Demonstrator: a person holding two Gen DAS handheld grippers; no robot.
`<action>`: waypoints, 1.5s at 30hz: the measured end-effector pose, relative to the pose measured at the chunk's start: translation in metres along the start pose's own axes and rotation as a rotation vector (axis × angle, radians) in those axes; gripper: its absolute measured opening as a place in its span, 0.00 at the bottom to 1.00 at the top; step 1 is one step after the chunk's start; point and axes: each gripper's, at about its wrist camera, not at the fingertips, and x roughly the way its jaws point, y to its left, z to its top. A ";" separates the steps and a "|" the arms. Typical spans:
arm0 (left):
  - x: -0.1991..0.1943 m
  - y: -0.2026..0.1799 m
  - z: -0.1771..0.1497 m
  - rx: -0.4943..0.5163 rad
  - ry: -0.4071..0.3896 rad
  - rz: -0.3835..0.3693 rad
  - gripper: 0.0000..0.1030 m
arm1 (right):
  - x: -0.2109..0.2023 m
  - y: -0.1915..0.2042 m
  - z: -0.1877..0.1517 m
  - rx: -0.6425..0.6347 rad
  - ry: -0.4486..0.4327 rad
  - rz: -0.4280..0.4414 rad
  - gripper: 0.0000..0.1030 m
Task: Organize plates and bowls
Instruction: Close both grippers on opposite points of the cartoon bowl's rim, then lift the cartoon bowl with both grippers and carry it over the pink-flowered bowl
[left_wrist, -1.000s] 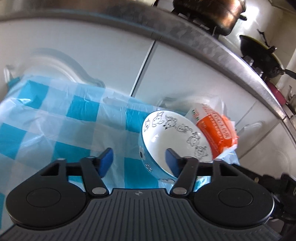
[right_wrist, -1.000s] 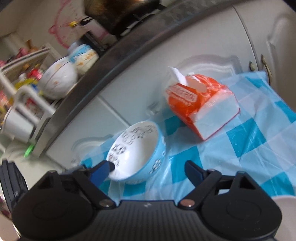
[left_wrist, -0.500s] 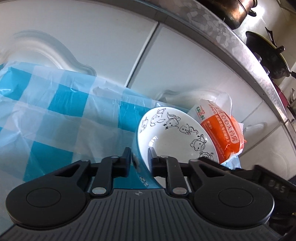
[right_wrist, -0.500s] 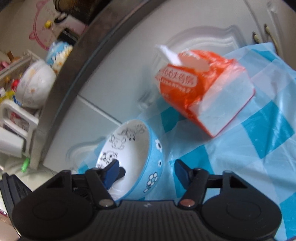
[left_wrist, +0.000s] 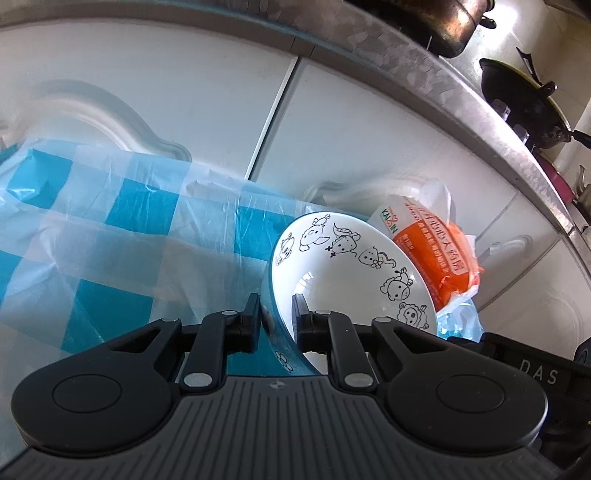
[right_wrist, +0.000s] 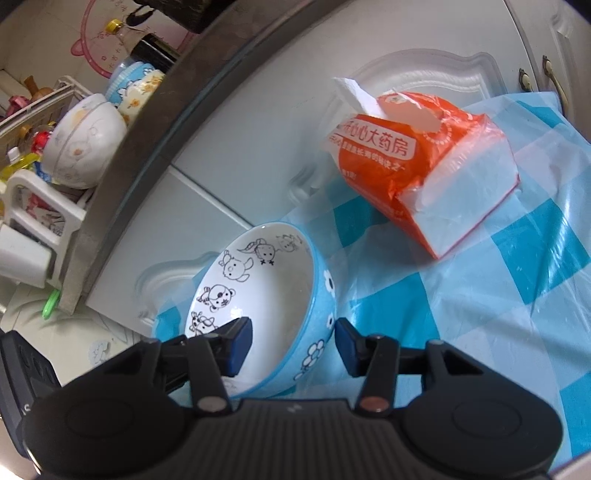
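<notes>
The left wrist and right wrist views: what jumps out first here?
A blue bowl with cartoon animals drawn inside sits tilted on the blue-checked tablecloth, and both tongs have just closed on its wall, the left tongs on one side and the right tongs on the other. Just behind it lies an orange tissue pack against the white cabinet doors.

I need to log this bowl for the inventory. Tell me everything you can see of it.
The bowl looks like glazed ceramic: sky blue outside with white flowers, white inside with a ring of black cartoon animals under the rim. It is empty and tilted, on the blue-checked plastic tablecloth beside an orange tissue pack. The left gripper pinches its rim; the right gripper has just closed across the opposite wall, one of the fingers inside.
</notes>
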 end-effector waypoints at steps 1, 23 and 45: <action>-0.005 -0.001 -0.001 0.004 -0.004 -0.002 0.14 | -0.003 0.002 -0.001 -0.004 -0.005 0.005 0.48; -0.156 -0.003 -0.048 0.018 -0.094 -0.016 0.14 | -0.104 0.060 -0.064 -0.085 -0.071 0.128 0.48; -0.295 0.044 -0.141 -0.053 -0.147 0.083 0.15 | -0.161 0.104 -0.185 -0.082 0.001 0.303 0.48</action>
